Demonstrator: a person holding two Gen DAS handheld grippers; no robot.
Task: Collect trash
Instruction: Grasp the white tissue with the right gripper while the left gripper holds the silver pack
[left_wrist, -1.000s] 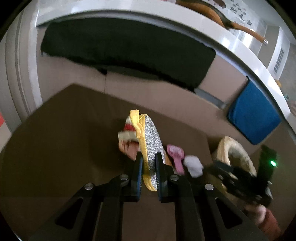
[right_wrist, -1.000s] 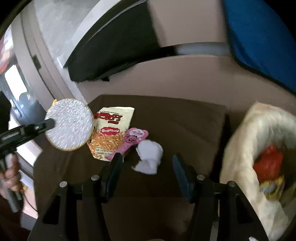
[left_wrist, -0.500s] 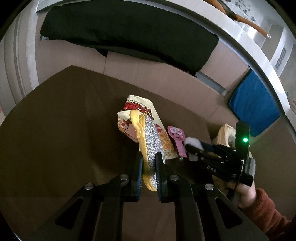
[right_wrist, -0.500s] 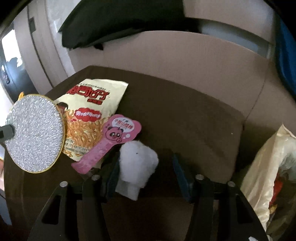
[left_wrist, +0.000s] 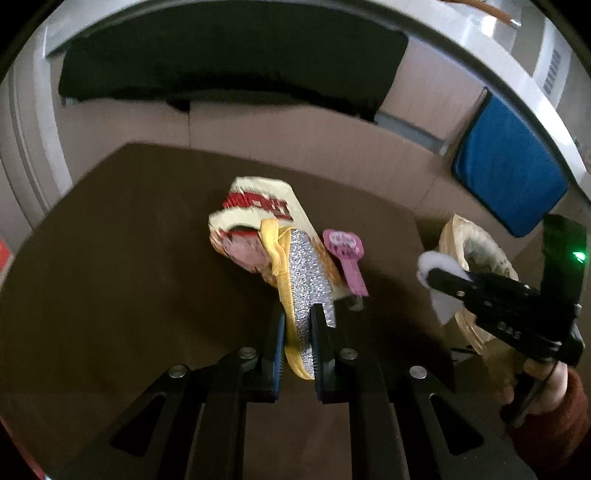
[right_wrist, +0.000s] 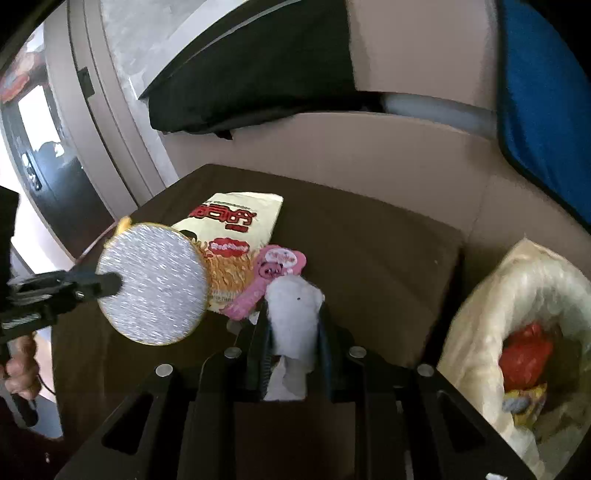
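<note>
We note R gripper (right_wrist: 291, 328) clamped on tissue (right_wrist: 293, 314), lifted clear for the bin bag (right_wrist: 480, 317) alongside, L gripper (left_wrist: 297, 343) pinching the disc (left_wrist: 308, 280) over remaining wrappers (right_wrist: 236, 229).

My right gripper (right_wrist: 291, 328) has just closed its jaws on the white tissue wad (right_wrist: 293, 317) and lifted it off the brown desk (right_wrist: 369, 266), beside the trash bag (right_wrist: 476, 332).
</note>
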